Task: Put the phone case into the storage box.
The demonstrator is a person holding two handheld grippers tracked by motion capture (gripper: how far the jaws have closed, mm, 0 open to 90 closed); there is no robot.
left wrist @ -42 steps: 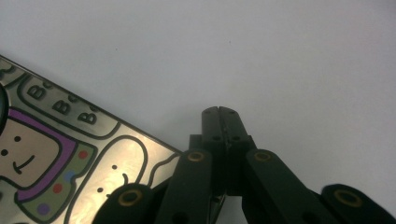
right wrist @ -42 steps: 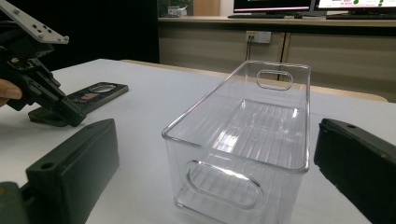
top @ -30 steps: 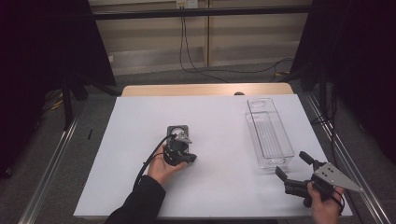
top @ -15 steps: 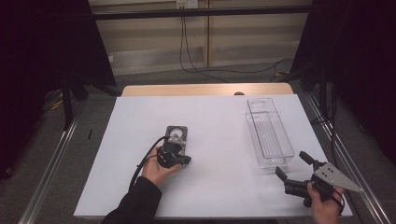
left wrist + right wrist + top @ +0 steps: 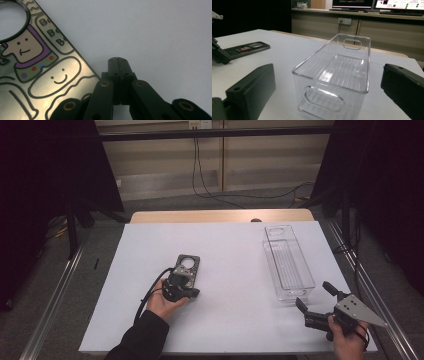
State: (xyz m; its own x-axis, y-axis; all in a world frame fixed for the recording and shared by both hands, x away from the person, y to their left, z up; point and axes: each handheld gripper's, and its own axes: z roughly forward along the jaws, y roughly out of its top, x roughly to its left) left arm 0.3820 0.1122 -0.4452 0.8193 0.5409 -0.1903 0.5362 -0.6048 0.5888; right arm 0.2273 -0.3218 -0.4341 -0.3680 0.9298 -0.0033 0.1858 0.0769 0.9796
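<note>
A dark phone case (image 5: pixel 188 264) with cartoon drawings and a round hole (image 5: pixel 37 62) lies flat on the white table, left of centre. My left gripper (image 5: pixel 185 279) is held over its near end, tilted down, jaws shut together with nothing between them. In the left gripper view its tips (image 5: pixel 117 60) rest on bare table right beside the case's edge. My right gripper (image 5: pixel 315 296) stands open at the front right, level, facing the near end of a clear plastic bin (image 5: pixel 272 255). The bin (image 5: pixel 312 57) is empty and sits between the spread jaws' line of sight.
The white table top (image 5: pixel 235 245) has a wooden strip (image 5: pixel 220 216) along its far edge. Metal rails run down both sides of the table. Black curtains, a cabinet wall and cables stand behind. The left gripper's cable loops at the person's left sleeve (image 5: pixel 142 337).
The left hand and its gripper have shifted slightly to the left over the near end of the case. The right gripper and the bin have not moved.
</note>
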